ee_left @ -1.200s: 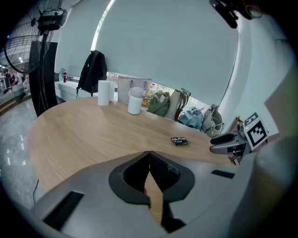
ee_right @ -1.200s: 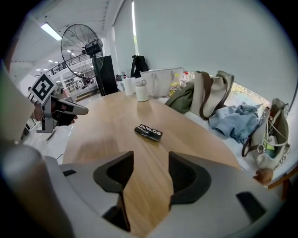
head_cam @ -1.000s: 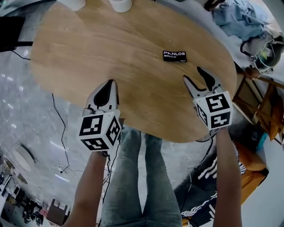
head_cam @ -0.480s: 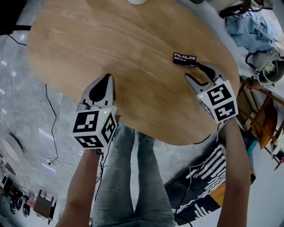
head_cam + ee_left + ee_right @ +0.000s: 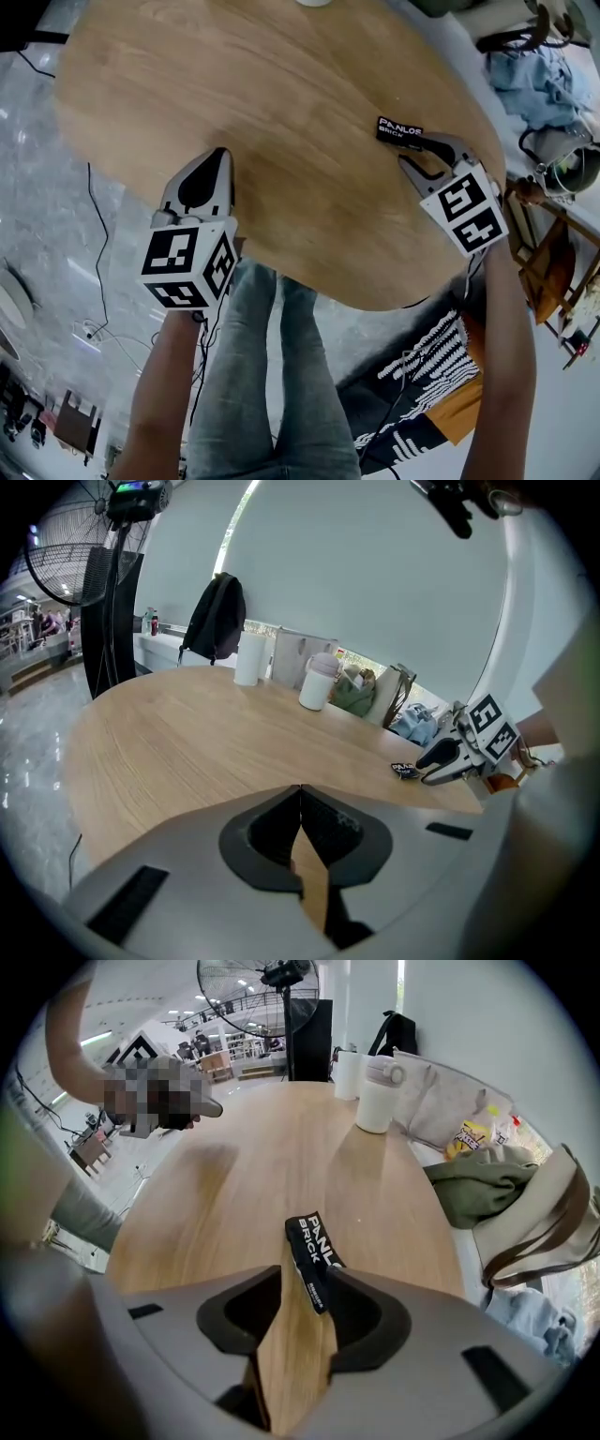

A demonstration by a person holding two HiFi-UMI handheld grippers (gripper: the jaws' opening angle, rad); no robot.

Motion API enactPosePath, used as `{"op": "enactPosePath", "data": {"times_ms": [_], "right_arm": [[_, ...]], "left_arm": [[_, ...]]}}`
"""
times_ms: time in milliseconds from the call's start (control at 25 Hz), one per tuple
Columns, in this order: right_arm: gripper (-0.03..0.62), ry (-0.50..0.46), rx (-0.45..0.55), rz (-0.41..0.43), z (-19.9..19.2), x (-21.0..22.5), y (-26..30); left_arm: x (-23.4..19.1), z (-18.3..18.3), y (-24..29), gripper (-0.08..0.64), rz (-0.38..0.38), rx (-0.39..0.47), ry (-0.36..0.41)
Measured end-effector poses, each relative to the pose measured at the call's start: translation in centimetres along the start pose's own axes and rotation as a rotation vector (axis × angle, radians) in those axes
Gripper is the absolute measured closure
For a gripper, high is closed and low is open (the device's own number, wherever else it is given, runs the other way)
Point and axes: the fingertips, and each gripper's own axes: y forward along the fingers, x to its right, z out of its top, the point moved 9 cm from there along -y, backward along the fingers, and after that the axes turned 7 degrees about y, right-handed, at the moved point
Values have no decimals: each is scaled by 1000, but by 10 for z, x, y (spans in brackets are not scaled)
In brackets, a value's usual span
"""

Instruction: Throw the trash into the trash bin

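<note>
right gripper (image 5: pixel 302 1275) closing around wrapper (image 5: pixel 310 1242) — cup (image 5: pixel 378 1102) beyond.

Open office-like hall: tall pedestal fan (image 5: pixel 67 560), oval wooden table (image 5: pixel 272 141), backpack (image 5: pixel 216 619)

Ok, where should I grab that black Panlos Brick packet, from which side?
Take the black packet by its near short end, across the narrow width, down from the table-edge side: it lies flat on the wooden table, so its long edges offer purchase. The right tongs, just closing, have it between them.

Left hand-held gripper (image 5: pixel 220 153), jaws together
</note>
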Motion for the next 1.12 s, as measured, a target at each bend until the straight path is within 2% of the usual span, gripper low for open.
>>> {"op": "enactPosePath", "data": {"times_ms": [360, 840, 1120], "right_arm": [[476, -29, -35, 10, 2, 1, 6], [566, -47, -35, -34, 6, 4, 5], [584, -41, -39, -43, 7, 4, 6]], "left_arm": [[-4, -3, 0, 541, -2, -4, -9], [-5, -5, -1, 541, -5, -1, -19], [-5, -6, -1, 541, -3, -2, -21]]}}
